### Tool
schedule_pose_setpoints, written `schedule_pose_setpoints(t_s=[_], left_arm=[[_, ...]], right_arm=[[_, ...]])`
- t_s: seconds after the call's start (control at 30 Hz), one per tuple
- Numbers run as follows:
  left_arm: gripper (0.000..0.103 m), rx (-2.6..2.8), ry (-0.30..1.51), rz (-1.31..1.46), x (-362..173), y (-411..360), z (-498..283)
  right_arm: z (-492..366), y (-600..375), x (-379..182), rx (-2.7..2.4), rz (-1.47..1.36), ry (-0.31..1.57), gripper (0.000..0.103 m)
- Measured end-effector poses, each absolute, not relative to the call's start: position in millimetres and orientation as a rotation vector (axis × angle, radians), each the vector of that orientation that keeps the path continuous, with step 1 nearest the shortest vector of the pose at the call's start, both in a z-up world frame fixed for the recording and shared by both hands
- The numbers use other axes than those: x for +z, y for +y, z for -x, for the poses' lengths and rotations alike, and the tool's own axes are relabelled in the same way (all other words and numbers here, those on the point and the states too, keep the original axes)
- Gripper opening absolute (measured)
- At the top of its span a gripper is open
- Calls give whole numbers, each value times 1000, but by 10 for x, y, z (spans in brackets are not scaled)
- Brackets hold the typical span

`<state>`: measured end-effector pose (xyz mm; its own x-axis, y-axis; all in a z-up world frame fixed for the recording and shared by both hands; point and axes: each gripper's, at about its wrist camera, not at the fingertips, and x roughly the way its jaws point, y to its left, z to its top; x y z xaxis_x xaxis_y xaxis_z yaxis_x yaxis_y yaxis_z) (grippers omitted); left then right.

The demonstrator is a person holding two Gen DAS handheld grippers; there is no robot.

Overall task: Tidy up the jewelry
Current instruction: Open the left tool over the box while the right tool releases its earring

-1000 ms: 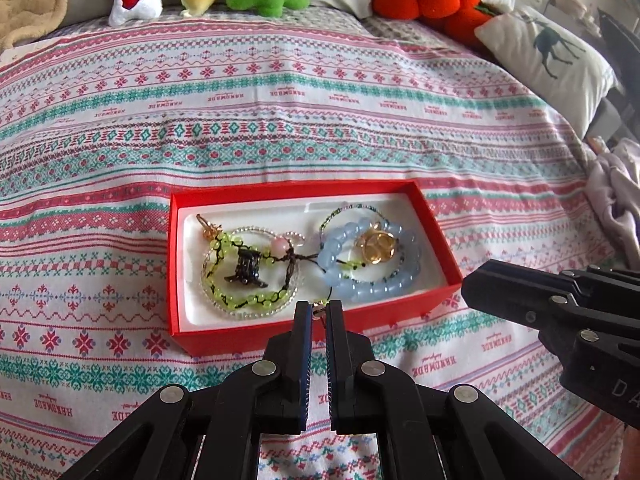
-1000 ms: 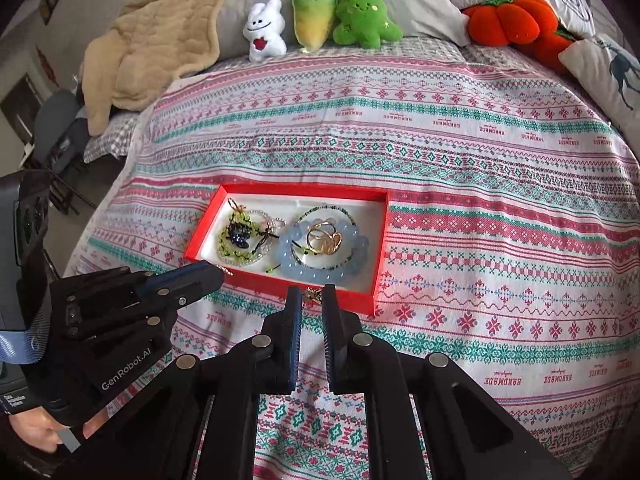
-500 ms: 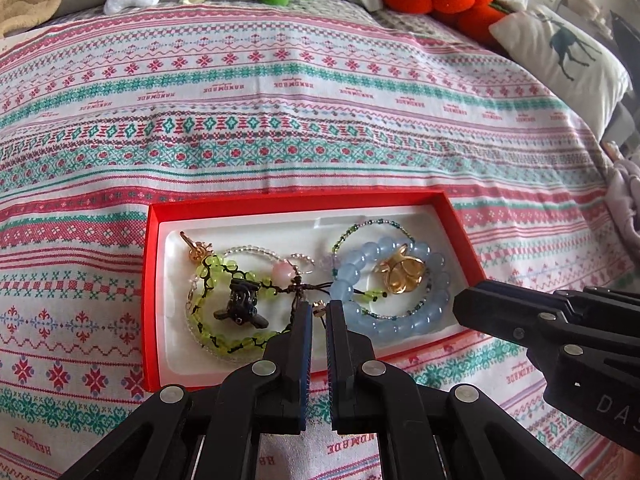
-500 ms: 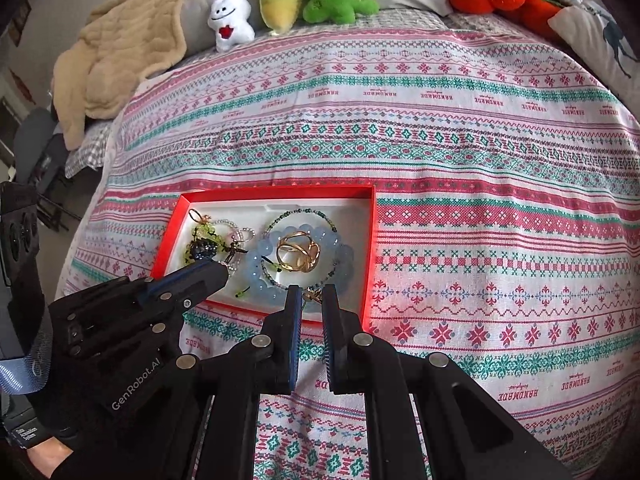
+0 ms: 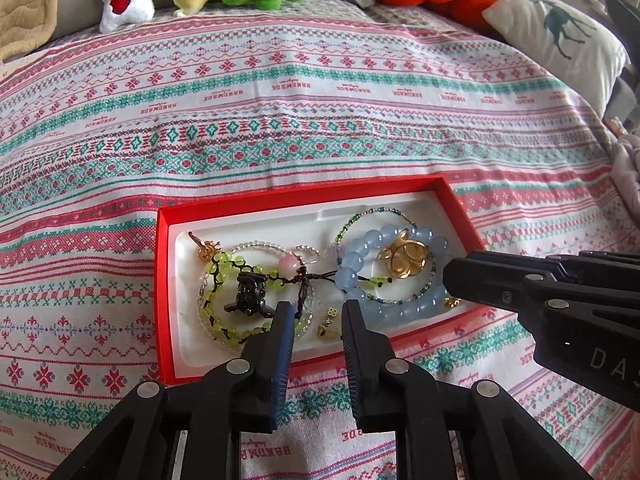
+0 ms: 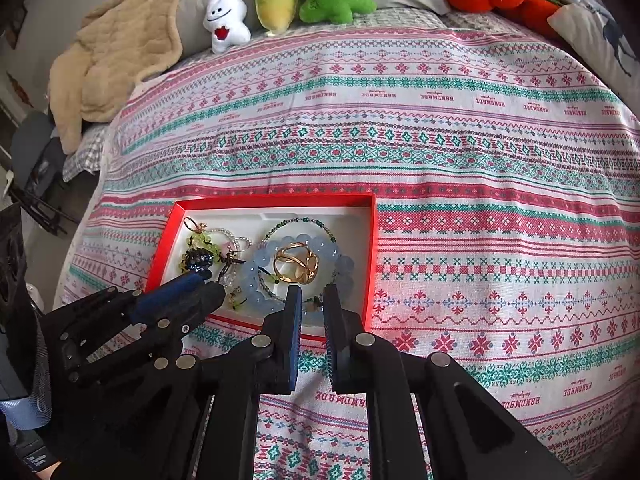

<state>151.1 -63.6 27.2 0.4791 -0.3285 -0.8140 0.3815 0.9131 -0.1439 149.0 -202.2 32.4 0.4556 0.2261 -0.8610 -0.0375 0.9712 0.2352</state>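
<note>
Now: left gripper (image 5: 316, 320) jaws opening over gold earrings (image 5: 329, 322) inside red box (image 5: 162, 292); right gripper (image 6: 312, 300) jaws narrow, empty; withdraw straight up.

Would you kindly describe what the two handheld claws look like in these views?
Both are matte black plastic with silver round fasteners at the linkage joints. The left claw has ribbed finger pads, one clearly blue, and white "GenRobot.AI" lettering on its body in the right wrist view. The right claw has blue-edged pads and partial white lettering "DA".
</note>
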Motion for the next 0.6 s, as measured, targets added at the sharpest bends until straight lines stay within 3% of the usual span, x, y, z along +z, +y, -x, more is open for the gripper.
schedule_pose_setpoints(t_s=[0.37, 0.47, 0.6], left_arm=[[40, -418, 972, -75, 369, -515, -1295], [54, -406, 973, -81, 415, -472, -1210], [75, -357, 966, -95, 505, -427, -1140]], right_arm=[[-1299, -2059, 516, 177, -188, 1038, 38], [-1166, -2047, 567, 165, -143, 1022, 50], [-1039, -2020, 615, 156, -100, 1029, 55]])
